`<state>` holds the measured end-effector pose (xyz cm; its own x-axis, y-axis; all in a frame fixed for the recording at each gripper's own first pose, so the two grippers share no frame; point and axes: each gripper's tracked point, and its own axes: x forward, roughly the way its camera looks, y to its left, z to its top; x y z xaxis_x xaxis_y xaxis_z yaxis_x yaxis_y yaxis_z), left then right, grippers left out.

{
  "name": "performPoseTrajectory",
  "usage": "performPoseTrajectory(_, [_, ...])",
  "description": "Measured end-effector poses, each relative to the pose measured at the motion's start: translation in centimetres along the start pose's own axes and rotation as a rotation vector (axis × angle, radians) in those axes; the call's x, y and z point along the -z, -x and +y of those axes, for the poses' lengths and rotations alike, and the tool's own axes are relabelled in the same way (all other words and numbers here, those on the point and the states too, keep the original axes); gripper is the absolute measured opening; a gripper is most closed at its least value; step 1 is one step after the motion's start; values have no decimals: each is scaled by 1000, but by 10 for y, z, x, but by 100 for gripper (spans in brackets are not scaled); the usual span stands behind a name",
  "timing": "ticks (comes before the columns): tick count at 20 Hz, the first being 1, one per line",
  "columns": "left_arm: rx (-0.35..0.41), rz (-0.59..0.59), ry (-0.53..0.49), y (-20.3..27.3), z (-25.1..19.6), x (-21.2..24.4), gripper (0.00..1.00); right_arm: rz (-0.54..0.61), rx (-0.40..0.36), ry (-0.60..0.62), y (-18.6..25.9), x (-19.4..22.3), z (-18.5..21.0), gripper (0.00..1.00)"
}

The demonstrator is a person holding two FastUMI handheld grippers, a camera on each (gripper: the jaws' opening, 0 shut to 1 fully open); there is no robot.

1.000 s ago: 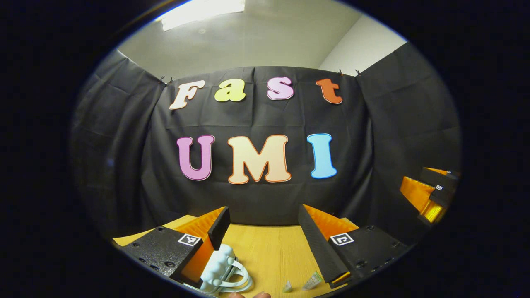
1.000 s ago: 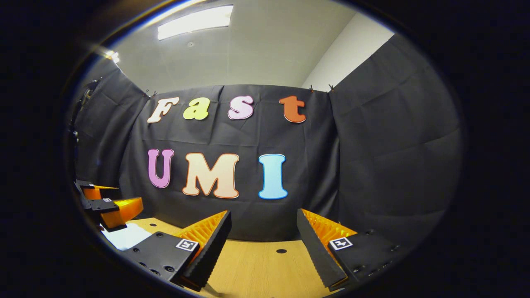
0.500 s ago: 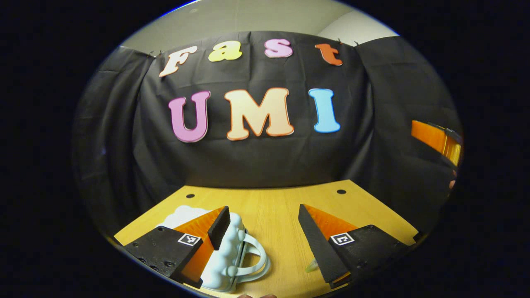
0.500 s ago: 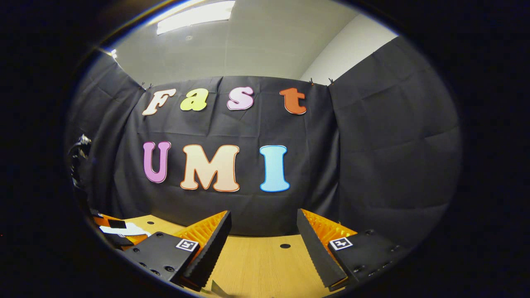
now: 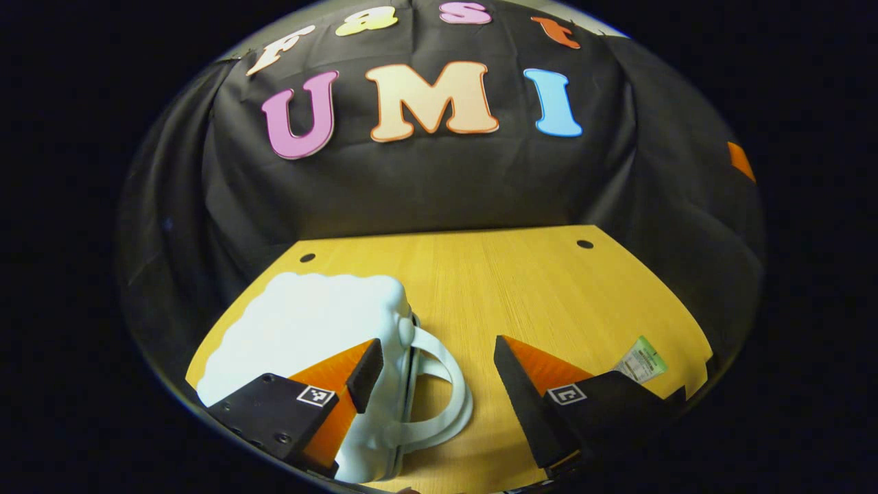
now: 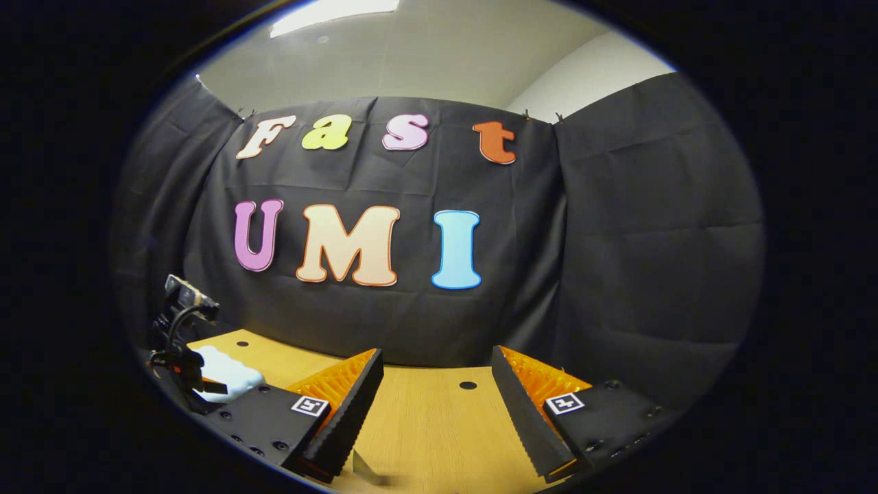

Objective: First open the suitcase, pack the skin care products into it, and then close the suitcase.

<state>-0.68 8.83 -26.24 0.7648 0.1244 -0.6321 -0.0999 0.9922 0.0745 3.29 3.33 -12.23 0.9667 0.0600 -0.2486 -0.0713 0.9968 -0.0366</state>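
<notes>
Jaws wide apart, holding nothing: left gripper view put left gripper (image 5: 432,374) low over tabletop (image 5: 521,288), suitcase (image 5: 309,329) lying shut near left edge, handle (image 5: 446,391) between fingers; sachet (image 5: 639,359), likely skin care product, near right edge. Right gripper view: right gripper (image 6: 435,391) likewise agape, idle above bare wood. Risk: finger catching handle could drag light case off edge.

Suitcase (image 5: 302,329) lies left on the table (image 5: 521,288) — sachet (image 5: 639,358) far right.
</notes>
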Motion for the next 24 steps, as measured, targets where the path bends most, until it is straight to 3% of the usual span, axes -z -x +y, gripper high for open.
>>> performPoseTrajectory(6, [22,138,53,-23,-7,27,92,43,3,36,3,11,-1,98])
performPoseTrajectory(8, [22,149,32,-33,-6,29,85,50,12,44,4,12,-6,98])
performPoseTrajectory(9, [23,165,27,-38,-7,32,76,54,11,38,4,13,-6,98])
performPoseTrajectory(15, [27,284,10,-52,-11,55,77,53,9,36,1,12,-7,98])
performPoseTrajectory(16, [27,301,1,-51,-11,60,71,49,6,32,1,11,-7,98])
performPoseTrajectory(18, [22,320,-2,-50,-10,65,41,49,9,31,1,12,-9,98])
performPoseTrajectory(21, [18,350,-20,-51,-9,69,15,51,4,27,1,15,-9,99])
performPoseTrajectory(24, [29,389,-27,-51,-8,73,13,39,-4,34,1,13,-8,98])
